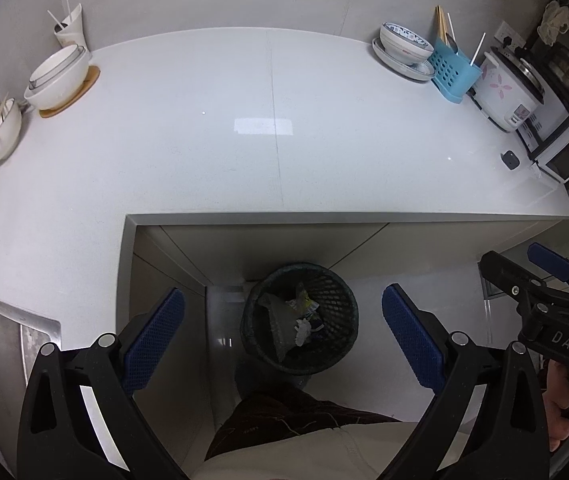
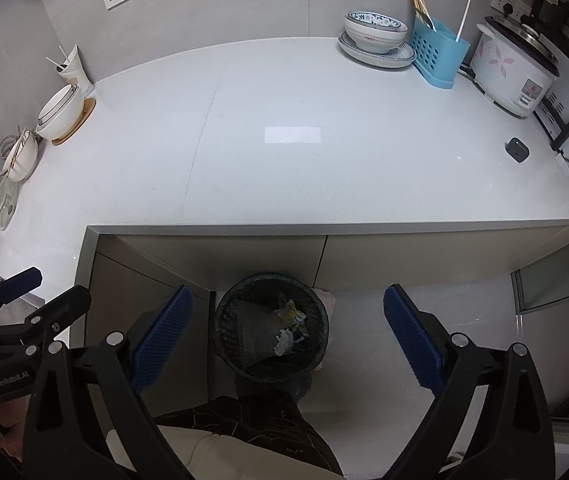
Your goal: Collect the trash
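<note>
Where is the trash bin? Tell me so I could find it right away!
Look at the big white counter, then go down past its front edge to the floor below. There, by the cabinet fronts, stands the trash bin, round, dark and made of mesh. It is the only thing down there with crumpled wrappers inside; the bowls and cooker all sit up on top.

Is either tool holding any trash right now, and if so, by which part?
Nothing is held. The left tool and right tool are both open and empty above the bin, where the trash lies.
</note>
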`<state>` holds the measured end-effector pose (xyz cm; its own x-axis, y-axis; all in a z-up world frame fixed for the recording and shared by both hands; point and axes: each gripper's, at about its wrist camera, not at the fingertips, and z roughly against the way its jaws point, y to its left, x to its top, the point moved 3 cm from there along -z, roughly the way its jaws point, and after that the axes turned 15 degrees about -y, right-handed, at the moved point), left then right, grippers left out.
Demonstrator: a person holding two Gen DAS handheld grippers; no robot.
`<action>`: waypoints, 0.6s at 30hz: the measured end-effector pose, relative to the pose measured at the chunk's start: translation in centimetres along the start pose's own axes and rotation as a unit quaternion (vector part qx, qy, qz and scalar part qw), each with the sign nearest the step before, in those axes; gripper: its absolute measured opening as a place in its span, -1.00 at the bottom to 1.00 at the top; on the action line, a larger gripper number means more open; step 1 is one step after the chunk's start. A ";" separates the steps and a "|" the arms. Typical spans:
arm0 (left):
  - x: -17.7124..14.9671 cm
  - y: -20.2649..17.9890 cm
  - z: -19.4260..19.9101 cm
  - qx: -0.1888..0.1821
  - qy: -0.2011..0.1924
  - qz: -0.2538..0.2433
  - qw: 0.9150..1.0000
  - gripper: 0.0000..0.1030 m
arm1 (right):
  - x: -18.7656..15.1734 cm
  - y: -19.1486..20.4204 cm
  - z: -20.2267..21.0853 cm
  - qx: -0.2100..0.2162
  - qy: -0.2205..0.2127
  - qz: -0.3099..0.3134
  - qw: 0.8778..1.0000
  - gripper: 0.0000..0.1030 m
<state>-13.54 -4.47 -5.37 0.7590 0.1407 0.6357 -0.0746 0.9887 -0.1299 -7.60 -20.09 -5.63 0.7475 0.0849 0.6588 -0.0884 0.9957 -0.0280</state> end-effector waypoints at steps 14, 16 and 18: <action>0.5 1.5 0.1 -0.002 -0.001 0.004 1.000 0.88 | 0.2 1.2 0.4 -0.009 -0.005 -0.003 1.000 0.79; 0.4 1.7 0.1 0.001 -0.002 0.006 1.000 0.88 | 0.2 1.2 0.4 -0.009 -0.005 -0.003 1.000 0.79; 0.4 1.7 0.1 -0.001 0.000 0.005 1.000 0.88 | 0.2 1.2 0.4 -0.013 -0.006 -0.006 1.000 0.79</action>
<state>-13.45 -2.78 -5.25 0.7582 0.1508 0.6344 -0.0804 0.9871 -0.1385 -7.87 -18.86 -5.22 0.7405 0.0730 0.6681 -0.0628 0.9972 -0.0394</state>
